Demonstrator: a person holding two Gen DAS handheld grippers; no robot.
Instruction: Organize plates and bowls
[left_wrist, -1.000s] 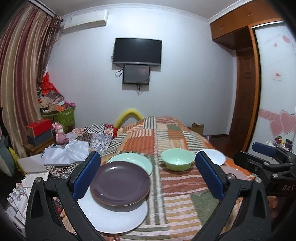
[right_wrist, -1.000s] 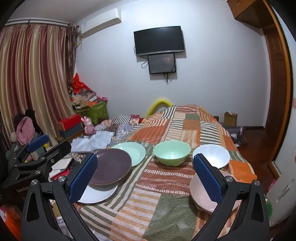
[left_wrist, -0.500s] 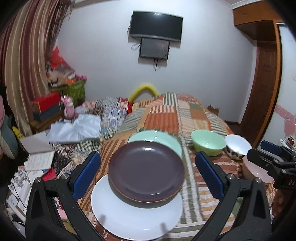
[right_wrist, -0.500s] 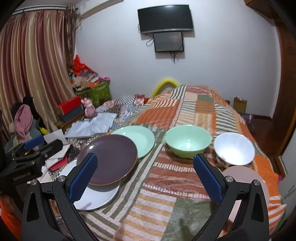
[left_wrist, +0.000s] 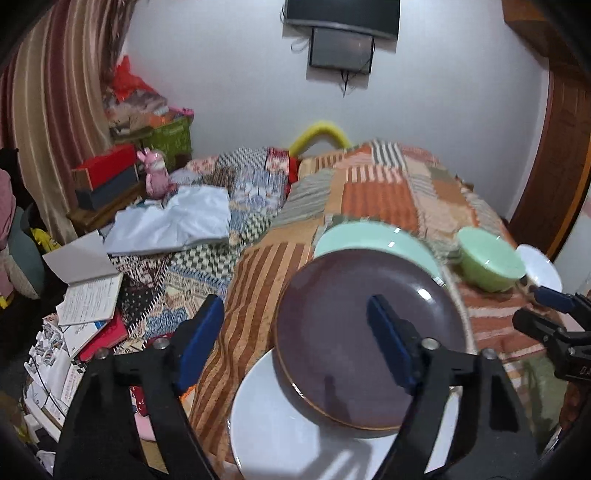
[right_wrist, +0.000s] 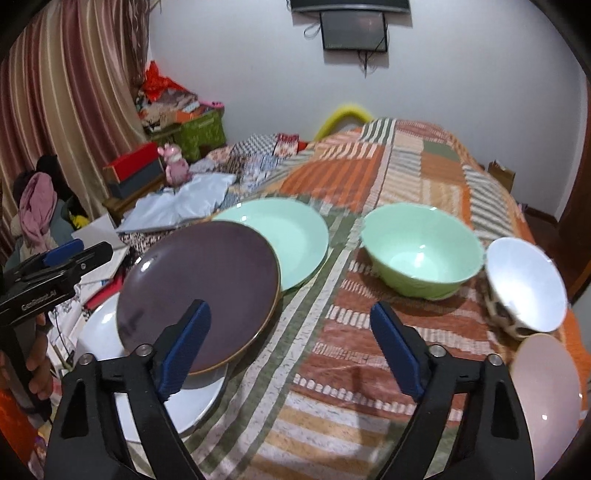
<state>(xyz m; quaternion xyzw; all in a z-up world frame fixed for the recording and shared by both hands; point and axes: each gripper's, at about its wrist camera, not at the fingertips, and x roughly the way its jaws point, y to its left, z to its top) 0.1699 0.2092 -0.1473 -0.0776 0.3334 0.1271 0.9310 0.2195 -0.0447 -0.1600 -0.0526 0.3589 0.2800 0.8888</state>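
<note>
Resting on the white plate (left_wrist: 295, 435) at the bed's (right_wrist: 424, 173) near edge, the purple plate (left_wrist: 354, 332) sits beneath the left gripper (left_wrist: 295, 339), jaws apart. Right gripper (right_wrist: 291, 343) jaws apart, empty.

In the left wrist view the dark purple plate (left_wrist: 354, 332) has grown from a small disc at lower left to fill the lower centre, and the left claw (left_wrist: 295, 343) now has its right finger over that plate. In the right wrist view the green bowl (right_wrist: 421, 251) and white bowl (right_wrist: 524, 284) loom larger, and the right claw (right_wrist: 291, 347) has narrowed its gap.
</note>
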